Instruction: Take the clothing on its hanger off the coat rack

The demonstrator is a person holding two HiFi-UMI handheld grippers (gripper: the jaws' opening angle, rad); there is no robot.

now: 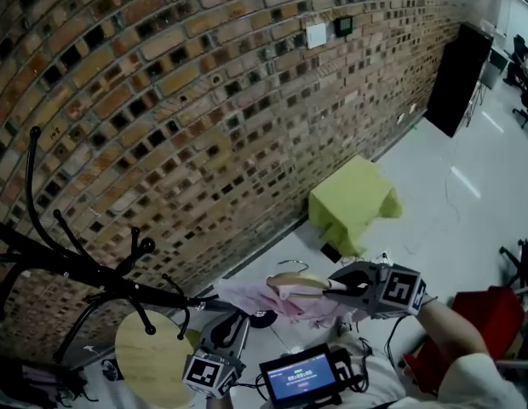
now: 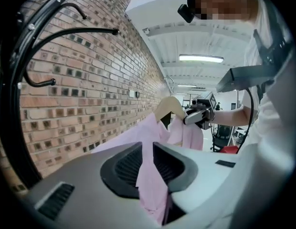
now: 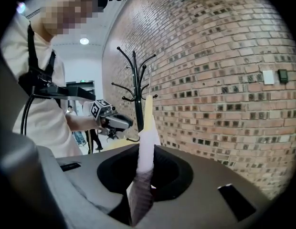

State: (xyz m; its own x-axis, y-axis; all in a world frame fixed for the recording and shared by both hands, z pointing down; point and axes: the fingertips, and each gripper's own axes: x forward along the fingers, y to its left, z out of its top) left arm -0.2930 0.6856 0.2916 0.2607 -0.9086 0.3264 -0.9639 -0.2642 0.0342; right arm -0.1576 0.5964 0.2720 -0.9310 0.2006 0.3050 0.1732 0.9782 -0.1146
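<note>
A pink garment [image 1: 277,295] hangs on a wooden hanger [image 1: 300,279], held in the air to the right of the black coat rack [image 1: 77,267] and apart from its hooks. My right gripper [image 1: 336,286] is shut on the garment's right shoulder over the hanger end; the right gripper view shows cloth [image 3: 144,149] pinched between the jaws. My left gripper [image 1: 238,309] is shut on the garment's left side, where pink cloth [image 2: 153,175] fills the gap between the jaws. The hanger [image 2: 169,106] and the right gripper [image 2: 198,116] show ahead in the left gripper view.
A round wooden stool top [image 1: 149,356] sits below the rack. The brick wall [image 1: 204,100] runs behind, with a green covered box [image 1: 353,203] at its foot. A lit screen [image 1: 300,373] is on my chest, a red object [image 1: 485,313] at the right.
</note>
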